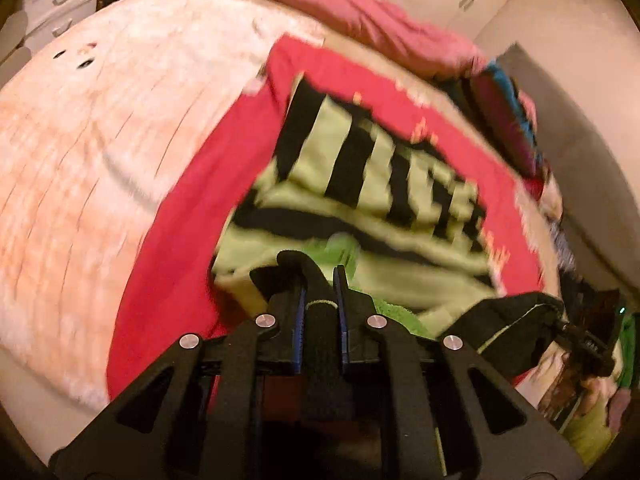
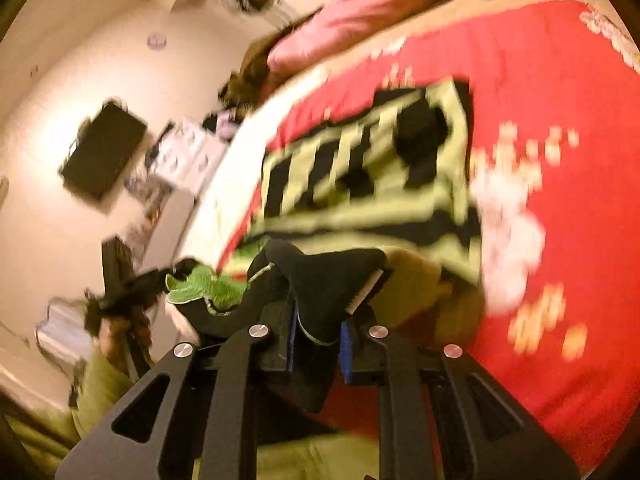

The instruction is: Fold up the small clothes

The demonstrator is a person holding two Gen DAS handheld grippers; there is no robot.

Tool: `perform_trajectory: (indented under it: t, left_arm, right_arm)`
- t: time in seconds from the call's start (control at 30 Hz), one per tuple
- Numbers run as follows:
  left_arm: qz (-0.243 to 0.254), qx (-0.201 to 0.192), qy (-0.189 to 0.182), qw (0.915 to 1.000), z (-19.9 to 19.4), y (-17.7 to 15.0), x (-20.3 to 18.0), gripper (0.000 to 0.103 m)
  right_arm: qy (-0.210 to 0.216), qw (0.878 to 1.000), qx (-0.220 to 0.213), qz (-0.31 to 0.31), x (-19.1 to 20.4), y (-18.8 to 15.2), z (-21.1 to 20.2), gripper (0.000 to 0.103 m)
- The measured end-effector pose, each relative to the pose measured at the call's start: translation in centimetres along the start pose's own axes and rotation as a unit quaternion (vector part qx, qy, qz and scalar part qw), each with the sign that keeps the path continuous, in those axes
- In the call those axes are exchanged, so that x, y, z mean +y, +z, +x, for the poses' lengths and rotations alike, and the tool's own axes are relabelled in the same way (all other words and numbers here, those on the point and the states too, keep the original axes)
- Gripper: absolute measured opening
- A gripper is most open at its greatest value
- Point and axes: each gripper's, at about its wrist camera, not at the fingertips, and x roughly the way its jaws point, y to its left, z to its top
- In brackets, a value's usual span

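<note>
Fingers [image 1: 322, 280] [image 2: 320, 320] both pinch garment's [image 1: 380, 184] black edge, apparently lifted.

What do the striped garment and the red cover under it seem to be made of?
The striped garment looks like soft knit cloth, matt, in pale green and black: it bends and drapes loosely, and its inner side looks fuzzy bright green. The red cover seems a soft fleece or plush, matt, lying smooth on the bed. Motion blur hides the weave of both, so this is a guess.

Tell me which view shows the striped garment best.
The left wrist view: the striped garment lies spread, its black bars readable though blurred. The right wrist view shows the same garment smeared harder, partly behind its pinched black edge.
</note>
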Motion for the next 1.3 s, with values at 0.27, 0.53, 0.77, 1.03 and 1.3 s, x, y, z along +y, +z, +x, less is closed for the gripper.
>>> perform_trajectory:
  t: [0.27, 0.53, 0.77, 1.03, 1.3]
  left_arm:
    - [-0.046, -0.025, 0.012, 0.9985, 4.7, 6.5, -0.2, 0.006]
    - [-0.118, -0.064, 0.009, 0.9910, 7.2, 6.3, 2.8, 0.032]
    - [-0.079, -0.130, 0.043, 0.9874, 3.0, 5.0, 3.6, 0.036]
    - [0.026, -0.131, 0.100, 0.9860, 3.4, 4.2, 0.1, 0.049]
    - [0.062, -0.099, 0.102, 0.9879, 6.1, 3.2, -1.2, 0.057]
  right_arm:
    - [-0.035, 0.997, -0.024, 0.063, -4.5, 6.9, 3.7, 0.015]
    - [-0.053, 0.991, -0.032, 0.121, -8.3, 8.1, 5.5, 0.032]
    - [-0.093, 0.986, -0.101, 0.098, -8.7, 7.0, 2.4, 0.077]
    - [-0.266, 0.943, -0.041, -0.198, -2.5, 5.3, 4.0, 0.084]
    - [-0.260, 0.928, 0.016, -0.265, -2.0, 6.9, 9.6, 0.087]
